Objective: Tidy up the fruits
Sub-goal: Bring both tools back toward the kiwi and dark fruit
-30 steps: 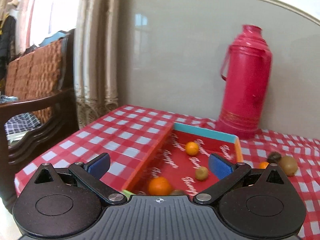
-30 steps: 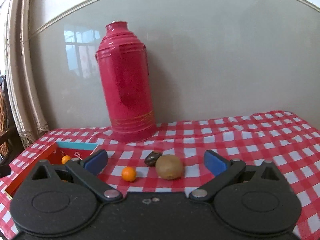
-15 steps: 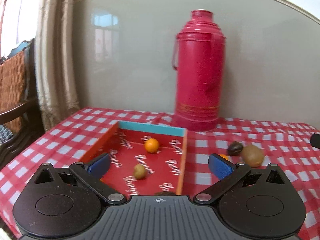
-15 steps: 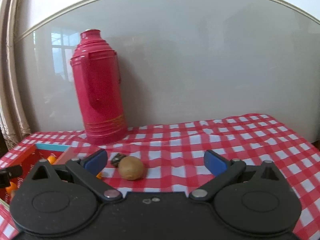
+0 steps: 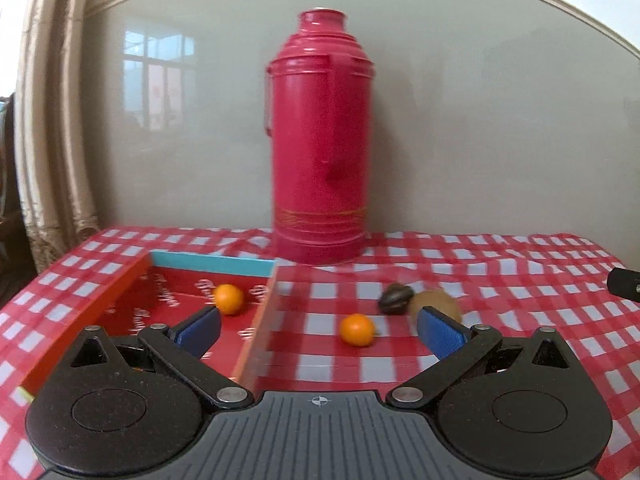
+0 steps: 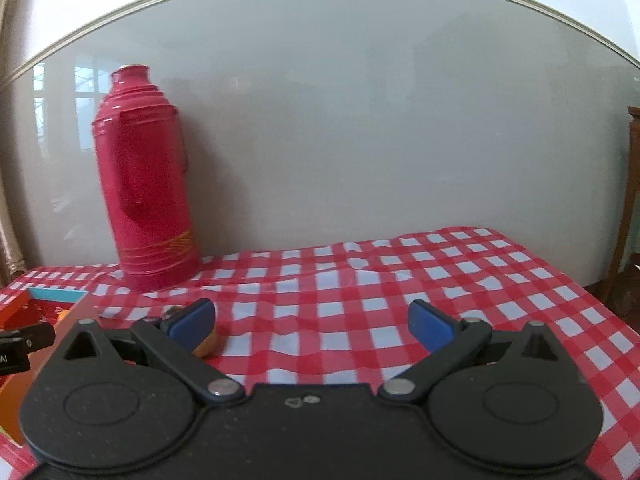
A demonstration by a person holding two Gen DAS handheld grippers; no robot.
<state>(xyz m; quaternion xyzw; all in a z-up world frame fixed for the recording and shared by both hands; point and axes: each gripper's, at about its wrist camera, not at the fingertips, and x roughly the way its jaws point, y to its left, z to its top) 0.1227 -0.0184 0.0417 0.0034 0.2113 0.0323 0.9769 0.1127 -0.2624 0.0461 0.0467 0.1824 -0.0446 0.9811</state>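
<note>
With both the left gripper [image 5: 318, 330] and right gripper [image 6: 311, 322] spread and empty, I target the small orange [image 5: 357, 330] on the checked cloth [image 5: 500, 280] beside the red tray [image 5: 120, 300], probably light, firm and roll-prone, gripping across its widest girth.

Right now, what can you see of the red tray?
The tray is a shallow rectangular box: red floor with white script lettering, orange side walls, teal far wall, cardboard-like. It lies flat, open-topped, on the checked cloth at the table's left, left of the flask. One orange rests inside; the left gripper hides its near end.
</note>
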